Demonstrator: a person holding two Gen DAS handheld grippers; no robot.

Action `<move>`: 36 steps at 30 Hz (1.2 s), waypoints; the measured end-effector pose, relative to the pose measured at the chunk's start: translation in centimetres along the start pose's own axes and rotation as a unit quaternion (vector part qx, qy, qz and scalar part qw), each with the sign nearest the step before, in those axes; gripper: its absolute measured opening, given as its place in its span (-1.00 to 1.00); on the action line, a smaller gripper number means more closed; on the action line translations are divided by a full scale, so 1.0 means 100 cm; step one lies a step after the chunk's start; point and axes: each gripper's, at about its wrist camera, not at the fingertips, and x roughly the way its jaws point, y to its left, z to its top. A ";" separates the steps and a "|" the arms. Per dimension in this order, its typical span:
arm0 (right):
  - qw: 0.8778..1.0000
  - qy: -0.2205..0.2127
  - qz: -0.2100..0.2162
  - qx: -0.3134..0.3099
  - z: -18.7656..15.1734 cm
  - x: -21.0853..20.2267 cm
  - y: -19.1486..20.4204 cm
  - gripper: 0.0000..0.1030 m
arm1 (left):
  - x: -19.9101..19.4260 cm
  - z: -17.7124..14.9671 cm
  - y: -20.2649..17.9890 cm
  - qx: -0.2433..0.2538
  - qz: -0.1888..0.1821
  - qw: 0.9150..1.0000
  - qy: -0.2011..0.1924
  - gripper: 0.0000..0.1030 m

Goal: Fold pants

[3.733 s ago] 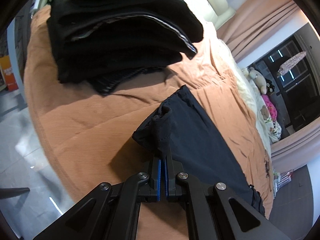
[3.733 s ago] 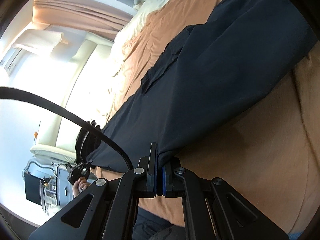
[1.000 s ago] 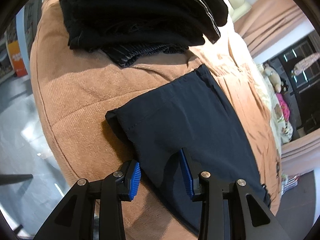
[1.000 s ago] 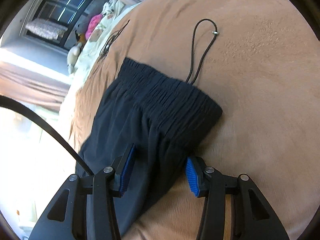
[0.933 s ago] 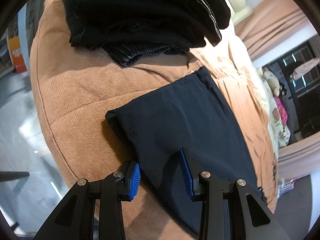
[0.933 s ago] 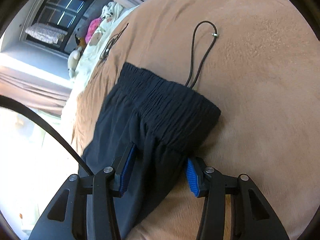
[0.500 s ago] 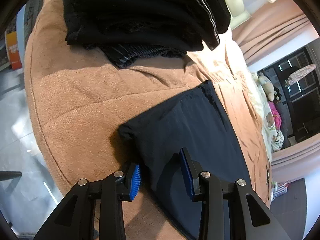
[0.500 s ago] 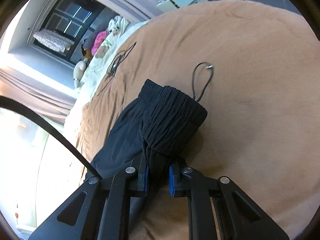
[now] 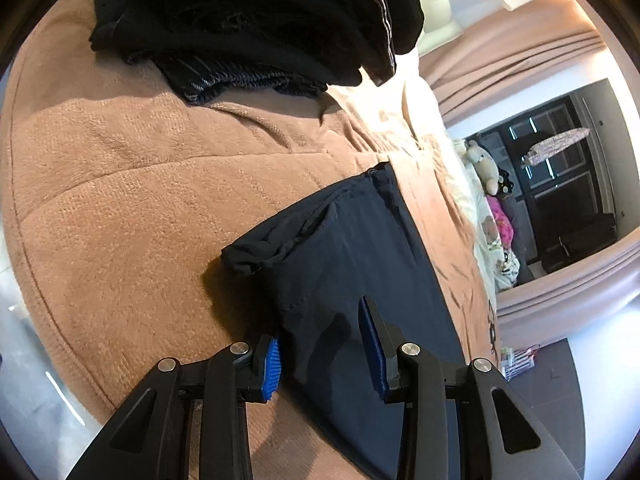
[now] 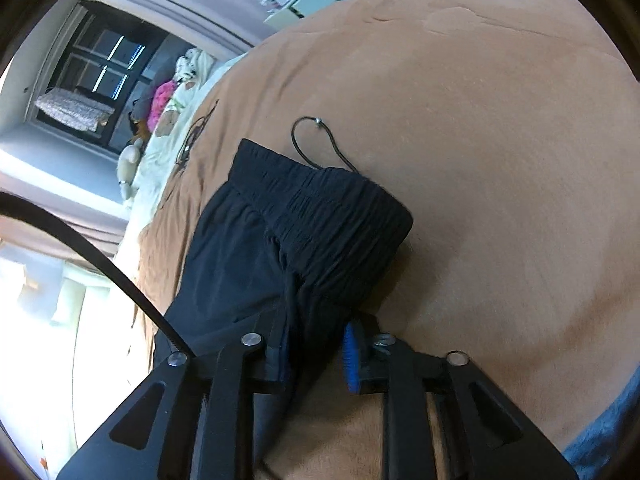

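The pants (image 9: 352, 264) lay flat on the tan blanket (image 9: 132, 208), a long dark strip of thin, limp cloth. In the left wrist view the hem end sat directly ahead of the left gripper (image 9: 324, 346), its far corner rumpled into a small roll. The left gripper's jaws stood moderately apart and were closing, with the edge of the leg between the blue pads (image 9: 370, 346) but no pinch visible yet. In the right wrist view the elastic waistband (image 10: 340, 208) bunched just ahead of the right gripper (image 10: 318, 354), and the drawstring (image 10: 316, 140) looped onto the blanket beyond it. That gripper's jaws were narrow and opening; cloth below the waistband ran between them, though whether the pads still pressed on it could not be told.

The fabric looked light and soft, likely to sag and slide rather than hold a crease, so a hold on one layer would let the rest trail. The gathered waistband seemed the thickest, surest place to take hold on the right; on the left, the stitched hem edge near the pads looked better than the rolled corner.

Farther ahead of the left gripper sat a stack of dark folded clothes (image 9: 248, 20).
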 end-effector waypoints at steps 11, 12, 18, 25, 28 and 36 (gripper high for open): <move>0.994 -0.036 -0.044 -0.091 -0.040 -0.083 0.061 -0.24 | 0.003 0.001 0.000 0.023 0.018 1.000 0.009 -0.95; 0.992 -0.041 -0.048 -0.108 -0.046 -0.091 0.075 -0.24 | 0.003 0.002 0.000 0.025 0.018 0.999 0.008 -0.96; 0.984 -0.042 -0.028 -0.173 -0.085 -0.120 0.135 -0.24 | -0.005 0.007 -0.003 0.020 -0.011 1.000 0.013 -0.96; 0.969 -0.032 -0.010 -0.246 -0.126 -0.128 0.191 -0.24 | -0.013 0.014 -0.013 0.024 -0.034 0.999 0.009 -0.96; 0.962 -0.019 0.005 -0.271 -0.140 -0.124 0.205 -0.24 | -0.015 0.016 -0.017 0.021 -0.043 0.999 0.005 -0.97; 0.943 0.026 0.030 -0.329 -0.167 -0.096 0.247 -0.24 | -0.017 0.021 -0.026 0.025 -0.050 0.998 0.004 -0.96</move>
